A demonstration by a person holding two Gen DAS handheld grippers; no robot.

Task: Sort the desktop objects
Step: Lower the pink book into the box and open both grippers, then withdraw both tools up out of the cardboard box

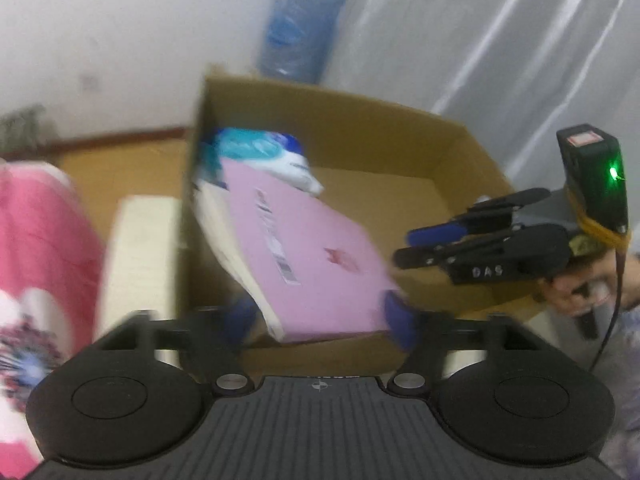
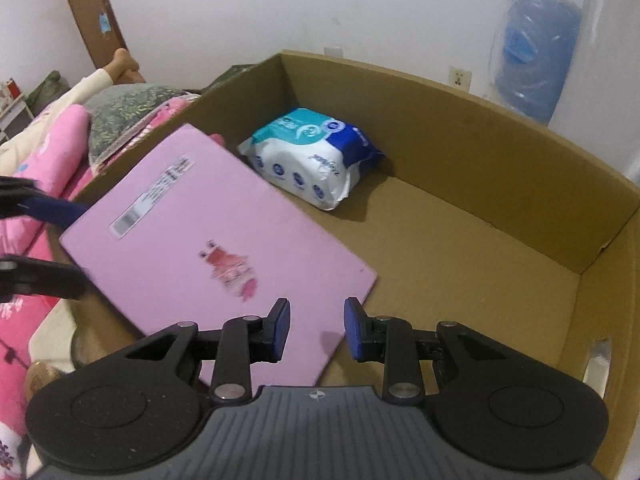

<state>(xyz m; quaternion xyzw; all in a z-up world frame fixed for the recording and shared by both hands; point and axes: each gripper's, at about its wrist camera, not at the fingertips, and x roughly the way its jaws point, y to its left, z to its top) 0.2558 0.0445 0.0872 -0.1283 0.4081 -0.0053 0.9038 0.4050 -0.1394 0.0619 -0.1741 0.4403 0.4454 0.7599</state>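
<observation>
A pink book (image 1: 312, 256) leans tilted inside an open cardboard box (image 1: 360, 120), its far end near a teal, white and blue pack of wipes (image 1: 264, 152). My left gripper (image 1: 320, 320) stands open at the box's near wall, with the book's near edge between its blue pads; the view is blurred. In the right wrist view the pink book (image 2: 208, 240) rests against the left wall of the cardboard box (image 2: 480, 140), the wipes (image 2: 316, 156) behind it. My right gripper (image 2: 317, 330) hovers over the book's near corner, narrowly open and holding nothing. The left gripper (image 2: 76, 246) straddles the book's left corner.
A blue water jug (image 2: 532, 52) stands by the white wall behind the box. Pink bedding (image 2: 60, 140) lies left of the box, a white slab (image 1: 140, 248) beside it. A hand (image 1: 576, 292) grips the right gripper's handle. The box's right half shows bare floor (image 2: 460, 260).
</observation>
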